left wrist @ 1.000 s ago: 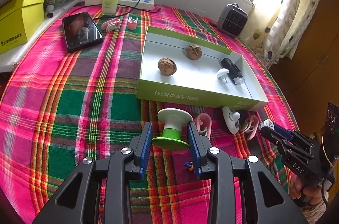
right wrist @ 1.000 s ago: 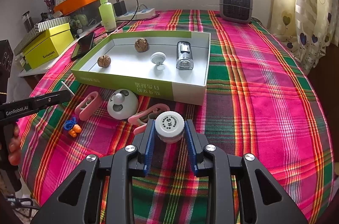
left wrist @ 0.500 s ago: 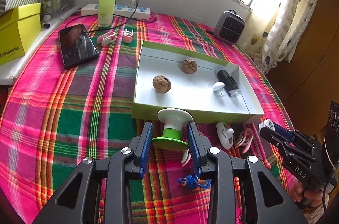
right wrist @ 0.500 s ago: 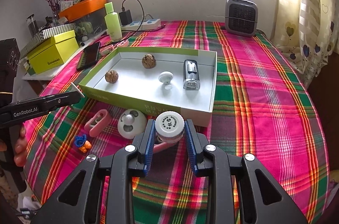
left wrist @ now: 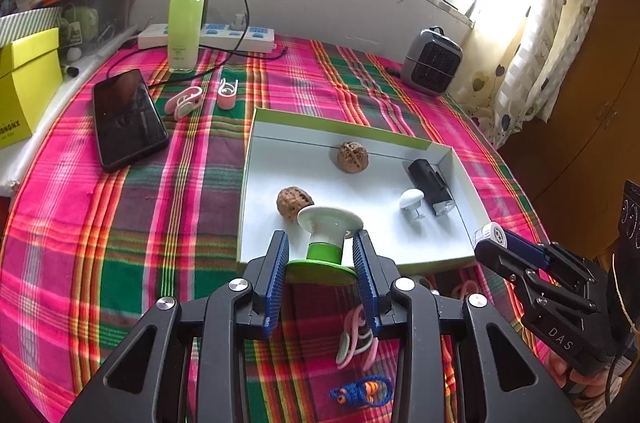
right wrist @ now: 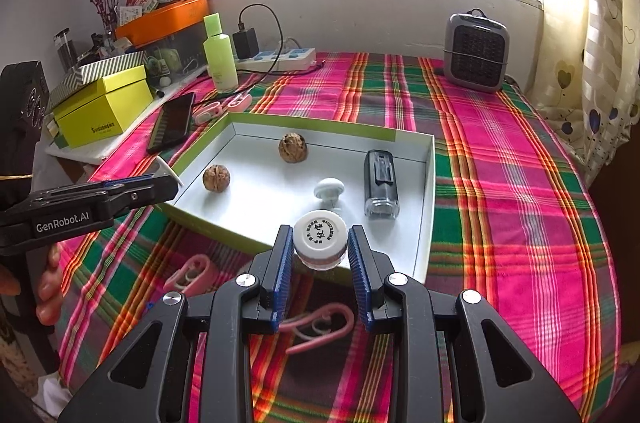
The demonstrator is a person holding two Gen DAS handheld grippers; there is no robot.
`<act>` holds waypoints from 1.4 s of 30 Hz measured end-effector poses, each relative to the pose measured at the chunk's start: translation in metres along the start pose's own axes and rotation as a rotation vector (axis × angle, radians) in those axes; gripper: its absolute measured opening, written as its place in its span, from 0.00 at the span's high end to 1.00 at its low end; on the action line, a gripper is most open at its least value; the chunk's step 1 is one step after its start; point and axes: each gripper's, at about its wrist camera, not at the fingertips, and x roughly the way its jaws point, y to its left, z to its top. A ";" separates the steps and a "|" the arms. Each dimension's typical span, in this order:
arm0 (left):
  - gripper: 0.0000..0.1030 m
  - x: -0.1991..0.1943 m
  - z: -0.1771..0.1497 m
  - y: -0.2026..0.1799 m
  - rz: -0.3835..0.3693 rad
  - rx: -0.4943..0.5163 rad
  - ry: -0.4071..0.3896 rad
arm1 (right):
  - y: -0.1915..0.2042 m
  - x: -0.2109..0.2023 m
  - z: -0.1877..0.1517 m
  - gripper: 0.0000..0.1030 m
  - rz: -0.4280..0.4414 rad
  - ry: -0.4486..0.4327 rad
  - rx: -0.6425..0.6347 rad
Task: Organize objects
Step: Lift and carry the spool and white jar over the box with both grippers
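Observation:
My left gripper (left wrist: 322,259) is shut on a green and white spool-shaped object (left wrist: 326,243), held above the near edge of the open green-rimmed white box (left wrist: 436,265). My right gripper (right wrist: 320,251) is shut on a small white-capped jar (right wrist: 320,237), held over the box's near rim (right wrist: 424,255). The box holds two walnuts (right wrist: 216,177) (right wrist: 293,147), a white knob (right wrist: 329,188) and a black rectangular device (right wrist: 380,183). The right gripper with the jar also shows in the left wrist view (left wrist: 494,237).
Pink clips (right wrist: 192,273) (right wrist: 320,329) and a small blue-orange toy (left wrist: 362,391) lie on the plaid cloth before the box. A phone (left wrist: 126,117), green bottle (left wrist: 184,19), power strip (left wrist: 224,37), yellow box (right wrist: 102,105) and small heater (right wrist: 476,53) stand farther back.
Both grippers have lifted and moved forward with their objects, from over the cloth to over the box's near edge.

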 end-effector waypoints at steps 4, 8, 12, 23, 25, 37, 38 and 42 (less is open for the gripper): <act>0.70 0.008 0.009 0.000 0.003 0.007 0.003 | -0.001 0.008 0.008 0.72 0.002 0.004 0.000; 0.70 0.017 0.019 0.002 0.000 0.006 0.007 | -0.002 0.019 0.017 0.72 -0.001 0.010 0.000; 0.70 0.025 0.029 0.004 -0.002 0.003 0.005 | -0.002 0.029 0.026 0.72 -0.005 0.011 -0.002; 0.70 0.047 0.056 0.006 -0.008 0.011 0.008 | -0.007 0.061 0.049 0.72 -0.008 0.035 0.002; 0.70 0.053 0.060 0.007 -0.001 0.013 0.013 | -0.009 0.066 0.051 0.72 -0.016 0.041 0.000; 0.70 0.087 0.073 0.008 0.005 0.014 0.055 | -0.013 0.097 0.064 0.72 -0.032 0.082 -0.008; 0.70 0.088 0.073 0.007 0.005 0.015 0.058 | -0.013 0.099 0.065 0.72 -0.033 0.085 -0.008; 0.70 0.096 0.073 0.005 0.008 0.031 0.072 | -0.014 0.106 0.065 0.72 -0.032 0.098 -0.010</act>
